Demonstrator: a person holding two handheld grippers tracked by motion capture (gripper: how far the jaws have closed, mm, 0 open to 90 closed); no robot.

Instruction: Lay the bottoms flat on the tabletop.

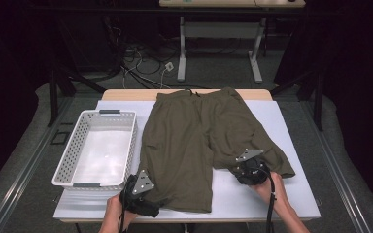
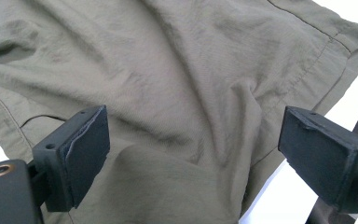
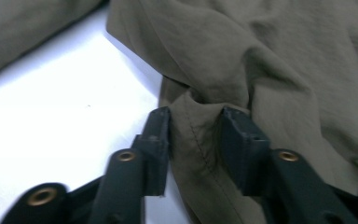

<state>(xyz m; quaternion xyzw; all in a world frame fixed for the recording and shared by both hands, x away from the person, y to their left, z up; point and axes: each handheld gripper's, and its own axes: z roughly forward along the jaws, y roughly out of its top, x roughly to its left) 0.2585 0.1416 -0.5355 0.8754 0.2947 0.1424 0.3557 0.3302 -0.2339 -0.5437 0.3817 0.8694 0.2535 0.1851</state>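
Note:
Olive-green shorts (image 1: 194, 136) lie spread flat on the white table (image 1: 252, 196), waistband at the far edge and legs toward me. My left gripper (image 1: 145, 194) rests at the hem of the left-hand leg; in the left gripper view it (image 2: 193, 140) stands wide open over the wrinkled fabric (image 2: 182, 79), pads clear of it. My right gripper (image 1: 247, 170) is at the inner hem of the right-hand leg. In the right gripper view its jaws (image 3: 196, 126) pinch a bunched fold of the hem (image 3: 200, 140) between the pads.
A white perforated basket (image 1: 65, 160) with nothing in it stands on the table left of the shorts, close to my left gripper. The table's front edge runs just below both hands. Desk legs and cables lie on the floor beyond.

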